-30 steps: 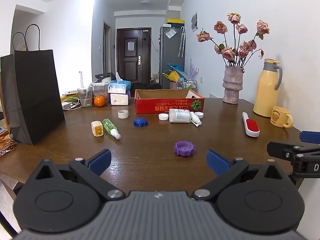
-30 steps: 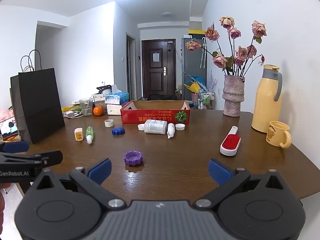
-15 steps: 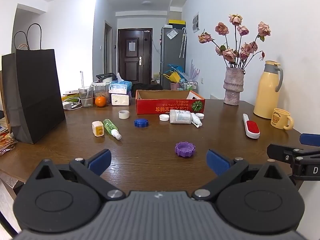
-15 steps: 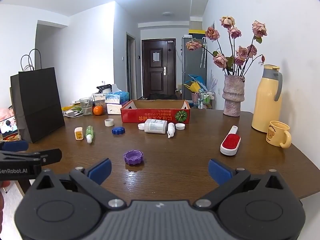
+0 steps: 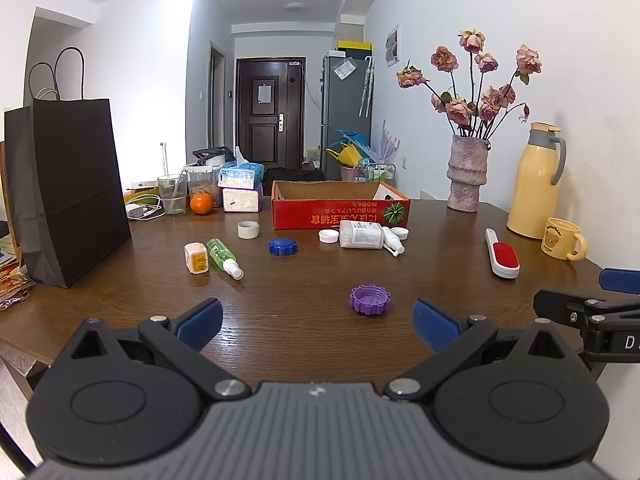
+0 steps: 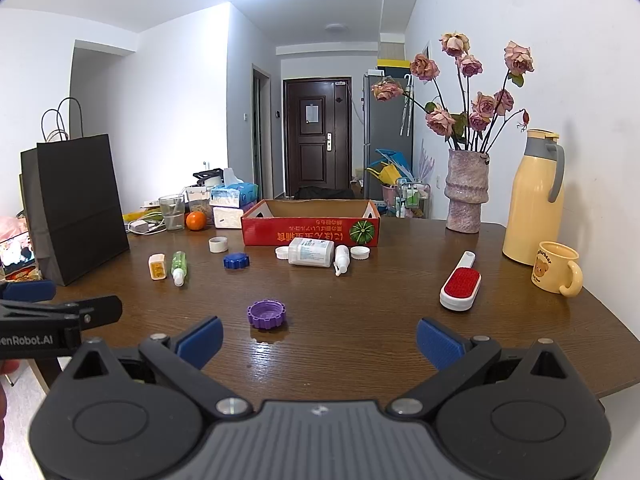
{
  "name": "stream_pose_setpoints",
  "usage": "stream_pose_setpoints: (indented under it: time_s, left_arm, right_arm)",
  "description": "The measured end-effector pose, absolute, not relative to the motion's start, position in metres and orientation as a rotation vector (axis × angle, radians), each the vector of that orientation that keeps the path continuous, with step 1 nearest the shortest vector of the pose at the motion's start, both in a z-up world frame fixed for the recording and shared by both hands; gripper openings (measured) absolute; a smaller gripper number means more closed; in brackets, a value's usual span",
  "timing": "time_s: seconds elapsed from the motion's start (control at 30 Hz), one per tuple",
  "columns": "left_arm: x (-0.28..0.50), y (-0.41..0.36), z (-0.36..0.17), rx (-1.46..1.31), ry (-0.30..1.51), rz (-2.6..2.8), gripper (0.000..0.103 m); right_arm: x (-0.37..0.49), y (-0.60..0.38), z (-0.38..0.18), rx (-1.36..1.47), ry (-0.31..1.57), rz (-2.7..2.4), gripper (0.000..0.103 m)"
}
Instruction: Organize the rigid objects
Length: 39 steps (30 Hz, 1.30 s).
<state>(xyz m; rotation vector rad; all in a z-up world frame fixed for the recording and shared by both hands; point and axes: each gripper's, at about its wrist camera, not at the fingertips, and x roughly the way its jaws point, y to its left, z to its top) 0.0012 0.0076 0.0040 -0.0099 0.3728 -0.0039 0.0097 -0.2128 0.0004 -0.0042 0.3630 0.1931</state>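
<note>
My left gripper is open and empty above the near table edge. My right gripper is open and empty too. A purple lid lies just ahead of both. Farther off lie a blue lid, a green spray bottle, a small yellow-white box, a white bottle, white caps and a roll of tape. A red cardboard box stands open at the back. A red lint brush lies to the right.
A black paper bag stands at the left. A vase of flowers, a yellow thermos and a yellow mug stand at the right. Tissue boxes, a glass and an orange sit at the back left.
Both views have shifted only slightly; the left gripper has tipped a little upward. Nothing on the table has moved.
</note>
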Motion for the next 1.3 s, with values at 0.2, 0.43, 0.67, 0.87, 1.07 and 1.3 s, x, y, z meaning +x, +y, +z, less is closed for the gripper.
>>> stream_pose_setpoints:
  time_s: [0.2,0.43,0.67,0.87,1.07,1.3]
  left_arm:
    - [0.0011,0.0076,0.0039,-0.010,0.373,-0.005,0.103]
    - [0.0005,0.0079,0.0048,-0.010,0.370,-0.003,0.103]
    - [0.0002,0.0077,0.0049,-0.011,0.369,-0.004,0.103]
    - [0.0000,0.0076,0.0049,-0.010,0.369,-0.003,0.103]
    - [0.0000,0.0076,0.0049,-0.011,0.369,-0.004,0.103]
    - [-0.0014,0.0070,0.0075,-0.012,0.366,-0.006,0.103]
  right_arm:
    - [0.0089,-0.2130,0.0006,-0.004,0.363,0.193,0.103]
    - [0.0095,-0.2126,0.0007,-0.005,0.363,0.193,0.103]
    - [0.0094,-0.2124,0.0008,-0.005,0.363,0.192,0.103]
    - [0.0092,-0.2123,0.0007,-0.006,0.363,0.192,0.103]
    - [0.0085,-0.2123,0.0008,-0.007,0.363,0.192,0.103]
    - [0.0090,-0.2123,0.0003,-0.006,0.363,0.192,0.103]
